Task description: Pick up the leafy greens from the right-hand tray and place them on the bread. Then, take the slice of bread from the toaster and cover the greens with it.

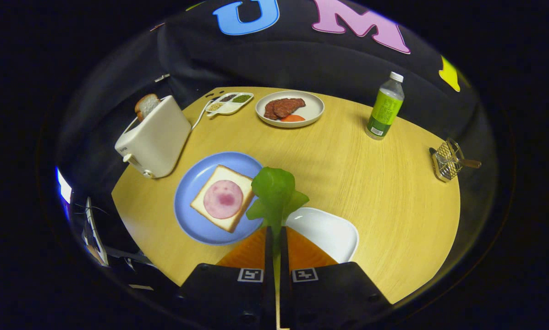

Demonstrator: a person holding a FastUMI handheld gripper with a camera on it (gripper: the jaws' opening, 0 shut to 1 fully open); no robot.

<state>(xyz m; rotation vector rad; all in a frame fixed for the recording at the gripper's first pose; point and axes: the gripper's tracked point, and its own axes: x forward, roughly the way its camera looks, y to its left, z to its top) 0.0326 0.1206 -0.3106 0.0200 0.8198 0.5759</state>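
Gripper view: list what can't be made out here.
- Toaster bread: lower part hidden inside the toaster.
- White tray: near edge covered by the tongs, shut on the greens.
- Seasoning dish: contents too small to identify.
- Bottle label: too small.

— Entry one, gripper view: where am I looking from?

— From the camera riding on the gripper [274, 236] I steer. It sits behind the two fingers [268, 243] and looks forward along them, tilted down at the round wooden table [348, 174] from above.

— How near?

— Close at the near side: the leafy greens [274, 192] pinched between the fingers stand just ahead of the lens, with the blue plate [192, 192] and white tray [334, 233] just beyond. Farther off: toaster [155, 137], plate of meat [289, 109], bottle [385, 107], then the booth wall [279, 59].

— Overlap with another view?

— One view catalogued; I have nothing to compare.
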